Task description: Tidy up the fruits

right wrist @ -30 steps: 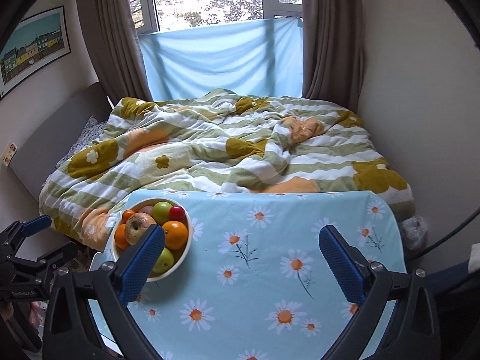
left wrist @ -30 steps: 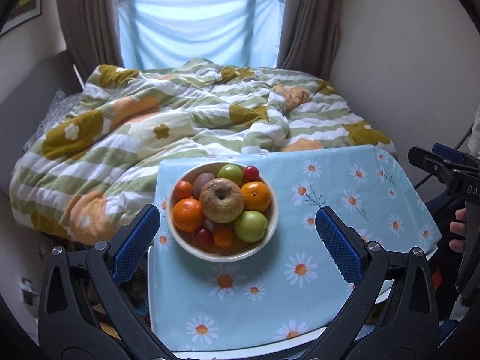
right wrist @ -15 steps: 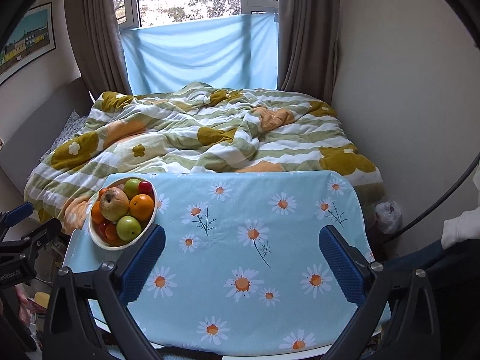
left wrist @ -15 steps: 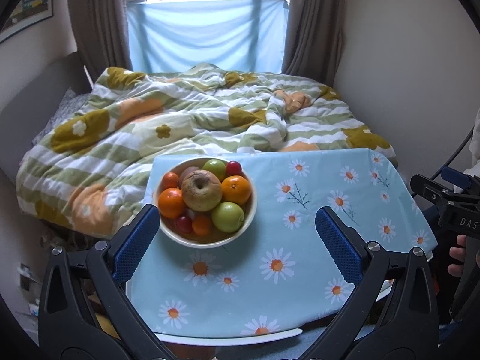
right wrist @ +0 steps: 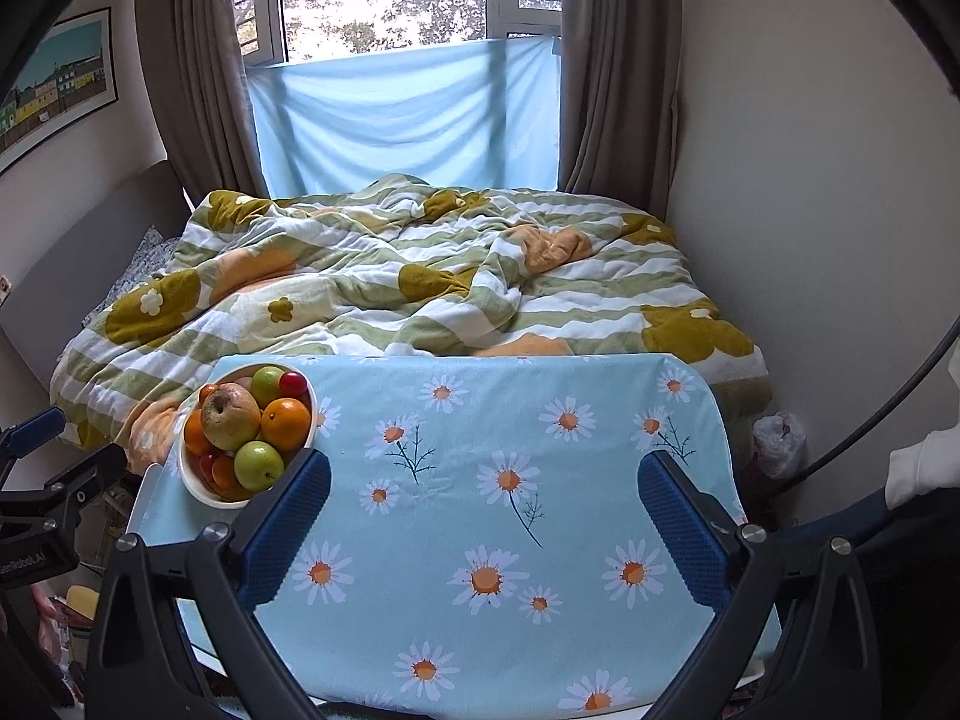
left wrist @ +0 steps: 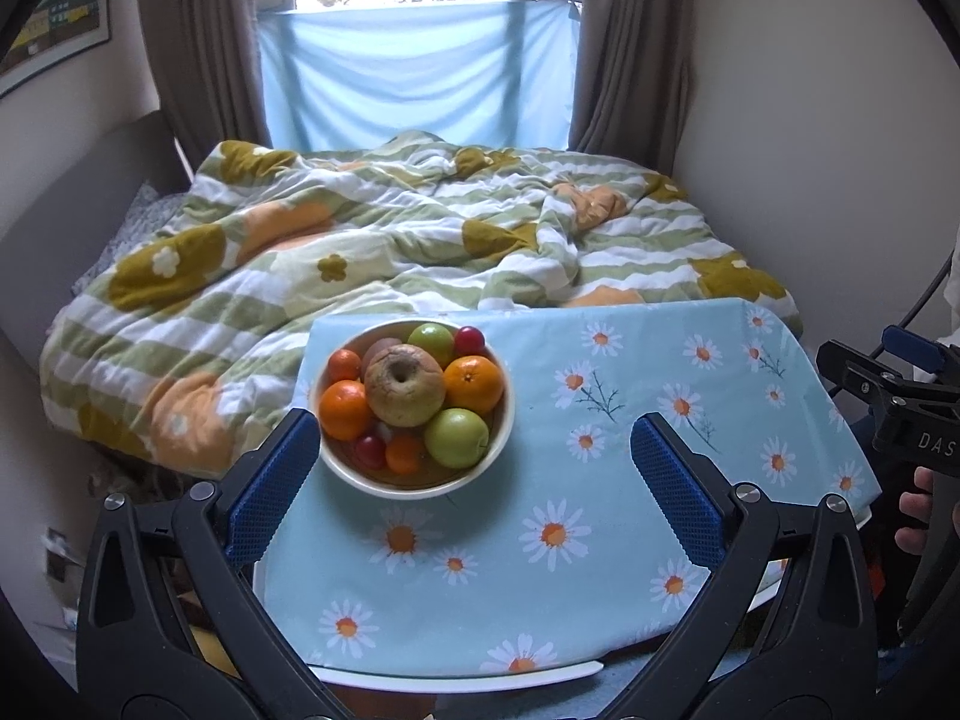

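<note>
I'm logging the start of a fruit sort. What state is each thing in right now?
left gripper: open, empty, above the table's near edge.
right gripper: open, empty.
white bowl: upright on the table's left side, heaped with fruit.
brown apple: on top of the pile, stem end up.
daisy tablecloth: spread flat, bare apart from the bowl.
quilt: rumpled on the bed.
curtains: drawn apart.

A: Left wrist cam sits low at the table's point(left wrist: 600, 540) near-left edge, facing fwd toward the bed point(left wrist: 360, 252) & window; fruit bowl point(left wrist: 414, 483) close, centre-left.

B: Right wrist cam's higher, further right, same heading; bowl point(right wrist: 198, 489) off to its left.

A: Shared: daisy tablecloth, bowl, bed. Each cam catches the other gripper at its edge.
</note>
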Motion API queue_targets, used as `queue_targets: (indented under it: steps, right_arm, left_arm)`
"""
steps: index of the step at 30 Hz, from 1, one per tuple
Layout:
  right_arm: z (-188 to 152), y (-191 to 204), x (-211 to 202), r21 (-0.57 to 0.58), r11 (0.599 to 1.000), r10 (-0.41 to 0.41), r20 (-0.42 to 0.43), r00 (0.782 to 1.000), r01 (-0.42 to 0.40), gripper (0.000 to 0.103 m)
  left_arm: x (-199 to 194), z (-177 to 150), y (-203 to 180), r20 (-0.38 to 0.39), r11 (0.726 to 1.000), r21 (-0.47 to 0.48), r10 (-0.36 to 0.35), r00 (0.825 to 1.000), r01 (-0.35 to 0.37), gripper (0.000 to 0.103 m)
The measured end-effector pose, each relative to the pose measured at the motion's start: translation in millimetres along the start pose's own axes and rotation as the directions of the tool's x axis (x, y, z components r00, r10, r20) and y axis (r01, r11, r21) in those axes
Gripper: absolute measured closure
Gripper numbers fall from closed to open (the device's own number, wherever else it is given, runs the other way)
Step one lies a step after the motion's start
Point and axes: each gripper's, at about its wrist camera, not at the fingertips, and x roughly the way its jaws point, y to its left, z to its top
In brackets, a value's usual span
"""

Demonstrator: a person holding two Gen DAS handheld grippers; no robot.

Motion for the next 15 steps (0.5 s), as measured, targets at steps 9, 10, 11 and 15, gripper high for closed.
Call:
queue_targets:
  steps: [9, 10, 11, 15]
  right_arm:
    - [1.6, 3.2, 3.8, -0.009, 1.0, -0.016, 0.0, 1.0, 0.016, 0.001]
    - [1.5, 3.2, 3.5, -0.009, 1.0, -0.015, 0.0, 1.0, 0.015, 0.001]
    - [1.0, 3.0, 4.0, -0.008, 1.0, -0.016, -0.001, 1.0, 0.016, 0.001]
    - [-1.1, 1.2, 3.7, -0.004, 1.0, -0.021, 0.0, 1.0, 0.021, 0.001]
  left_arm:
    - [0.0, 1.6, -4.8, 0.002, 1.0, 0.004, -0.007, 1.0, 0.007, 0.0]
    - [-0.1, 1.5, -5.2, 0.003, 1.0, 0.004, -0.008, 1.0, 0.008, 0.0]
    - [-0.2, 0.6, -5.9, 0.003, 1.0, 0.005, -0.008, 1.0, 0.008, 0.0]
    - [0.0, 0.6, -6.0, 0.002, 1.0, 0.004, -0.01, 1.0, 0.01, 0.0]
